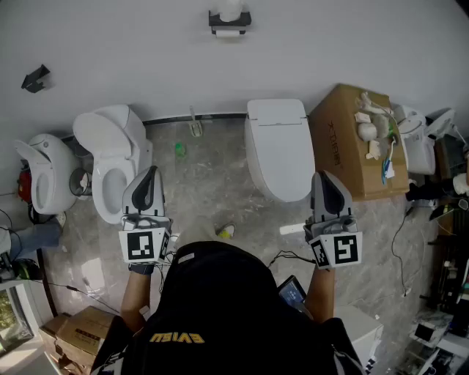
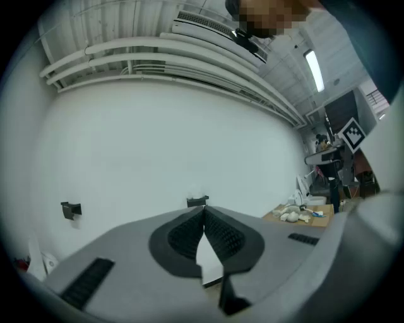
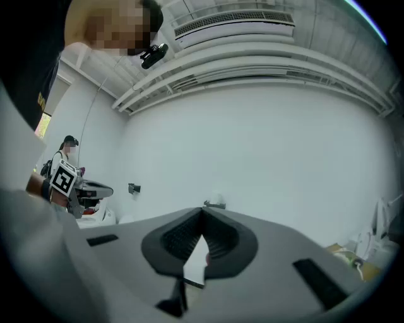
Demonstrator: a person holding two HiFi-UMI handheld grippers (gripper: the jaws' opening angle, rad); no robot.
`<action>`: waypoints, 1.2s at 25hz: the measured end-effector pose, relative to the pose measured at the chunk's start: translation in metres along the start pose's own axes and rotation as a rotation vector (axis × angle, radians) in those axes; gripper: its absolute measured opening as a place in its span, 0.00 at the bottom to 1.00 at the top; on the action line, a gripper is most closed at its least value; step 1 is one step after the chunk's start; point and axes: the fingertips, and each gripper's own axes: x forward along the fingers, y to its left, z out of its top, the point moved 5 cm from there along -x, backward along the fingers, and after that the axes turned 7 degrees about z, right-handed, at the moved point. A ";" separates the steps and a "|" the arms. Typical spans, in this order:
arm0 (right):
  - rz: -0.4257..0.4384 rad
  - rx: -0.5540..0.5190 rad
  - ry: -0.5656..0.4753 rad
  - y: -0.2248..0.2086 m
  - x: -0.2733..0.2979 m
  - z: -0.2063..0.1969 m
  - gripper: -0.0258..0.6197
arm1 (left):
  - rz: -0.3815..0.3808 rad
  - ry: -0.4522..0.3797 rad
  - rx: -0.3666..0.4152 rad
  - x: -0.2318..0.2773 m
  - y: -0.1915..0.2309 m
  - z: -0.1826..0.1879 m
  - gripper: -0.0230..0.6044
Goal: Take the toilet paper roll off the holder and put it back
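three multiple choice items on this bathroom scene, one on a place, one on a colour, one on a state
1. Where is the white toilet paper roll?
A. on the floor
B. at the black wall holder
C. in a gripper

2. What colour is the cardboard box beside the white closed-lid toilet?
A. blue
B. black
C. brown

3. How are the jaws of the right gripper?
A. wide apart
B. together, empty
C. clamped on the roll

Key: 1 B, the roll sits at the holder on the wall; 2 C, plain brown card; 3 B, the pads meet with nothing between.

The floor lane (image 1: 212, 187) between open toilet (image 1: 110, 165) and closed toilet (image 1: 278, 150) lay passable toward the holder (image 1: 229, 20); cardboard box (image 1: 344, 150) obstructed the right.
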 end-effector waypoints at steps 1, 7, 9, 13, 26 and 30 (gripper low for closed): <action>0.012 0.002 -0.007 0.003 0.005 0.001 0.03 | 0.006 -0.002 0.004 -0.001 0.003 0.001 0.06; 0.011 0.001 -0.017 0.024 0.017 0.009 0.03 | -0.014 0.001 -0.002 -0.010 0.017 0.003 0.06; -0.010 0.027 -0.021 0.031 0.013 0.012 0.03 | -0.039 0.005 -0.012 -0.015 0.016 0.006 0.06; -0.034 0.030 -0.001 0.056 0.000 0.013 0.03 | -0.093 -0.002 -0.039 -0.036 0.013 0.007 0.06; -0.022 0.017 -0.003 0.129 -0.022 0.008 0.57 | -0.075 0.023 0.013 -0.115 0.056 -0.021 0.06; -0.059 0.046 -0.012 0.129 -0.017 0.011 0.94 | -0.027 0.030 -0.027 -0.128 0.077 -0.021 0.06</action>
